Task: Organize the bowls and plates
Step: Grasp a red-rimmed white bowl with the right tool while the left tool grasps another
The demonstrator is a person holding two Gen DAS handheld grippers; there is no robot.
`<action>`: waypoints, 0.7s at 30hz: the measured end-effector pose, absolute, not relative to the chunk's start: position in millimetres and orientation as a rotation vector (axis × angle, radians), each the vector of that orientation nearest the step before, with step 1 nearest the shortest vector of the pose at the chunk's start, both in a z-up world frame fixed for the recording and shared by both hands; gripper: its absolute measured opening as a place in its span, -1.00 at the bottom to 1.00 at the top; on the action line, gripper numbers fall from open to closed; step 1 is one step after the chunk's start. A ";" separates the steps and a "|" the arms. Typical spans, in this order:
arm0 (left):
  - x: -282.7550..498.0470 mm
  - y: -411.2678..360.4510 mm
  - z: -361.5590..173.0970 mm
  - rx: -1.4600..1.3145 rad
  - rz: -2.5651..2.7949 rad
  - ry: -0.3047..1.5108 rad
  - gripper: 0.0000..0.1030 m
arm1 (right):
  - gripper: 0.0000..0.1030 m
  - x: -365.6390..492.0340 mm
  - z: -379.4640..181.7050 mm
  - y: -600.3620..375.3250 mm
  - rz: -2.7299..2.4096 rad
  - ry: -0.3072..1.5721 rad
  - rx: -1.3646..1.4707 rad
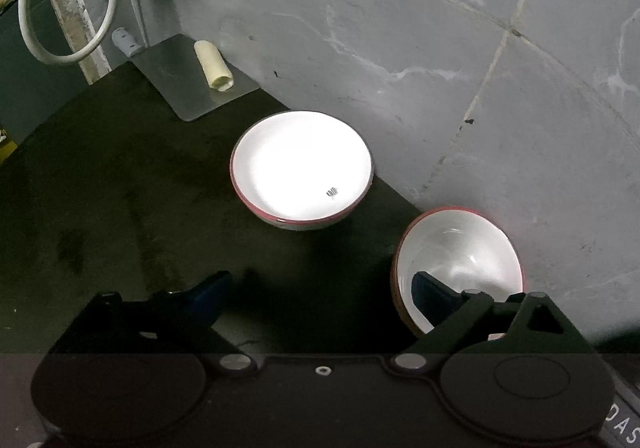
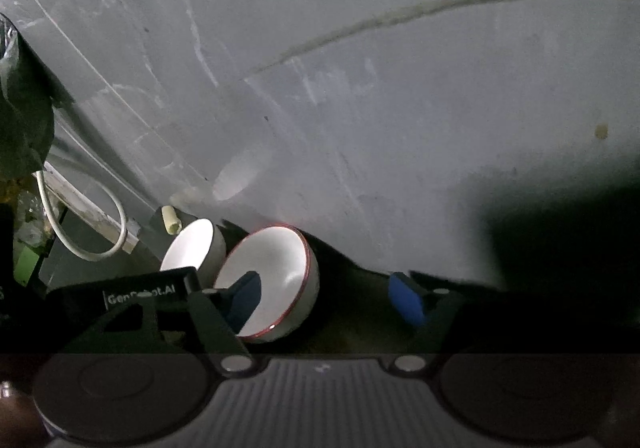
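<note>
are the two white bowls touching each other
Apart. The left wrist view shows dark counter between the far bowl and the near bowl. In the right wrist view they overlap, so it settles nothing.

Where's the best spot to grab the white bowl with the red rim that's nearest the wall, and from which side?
Probably by its thin red rim, on the arc facing away from the grey wall. The white red-rimmed bowl sits close against that wall, so the far edge leaves little room. One finger goes inside, one outside. In the left wrist view, one blue finger of the left gripper already appears over its inside.
</note>
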State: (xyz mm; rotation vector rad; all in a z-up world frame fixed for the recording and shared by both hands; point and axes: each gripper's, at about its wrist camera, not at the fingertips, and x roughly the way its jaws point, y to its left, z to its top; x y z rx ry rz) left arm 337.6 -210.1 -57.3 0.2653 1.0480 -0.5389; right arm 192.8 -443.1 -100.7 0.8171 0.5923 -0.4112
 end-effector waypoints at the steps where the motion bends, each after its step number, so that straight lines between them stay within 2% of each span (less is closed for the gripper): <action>1: 337.8 -210.3 -58.1 0.263 -0.537 1.050 0.80 | 0.40 192.4 -100.9 -443.2 -0.412 0.594 0.819; 7: 336.5 -212.8 -60.4 0.259 -0.546 1.060 0.57 | 0.27 194.0 -103.8 -444.3 -0.406 0.614 0.825; 11: 335.5 -213.0 -60.7 0.248 -0.590 1.054 0.22 | 0.06 198.0 -105.9 -443.2 -0.387 0.620 0.814; 16: 334.6 -214.5 -61.0 0.225 -0.632 1.060 -0.09 | -0.13 199.8 -103.4 -441.1 -0.367 0.619 0.796; 21: 333.3 -216.3 -61.3 0.202 -0.662 1.060 -0.39 | -0.15 204.1 -102.6 -440.0 -0.363 0.630 0.779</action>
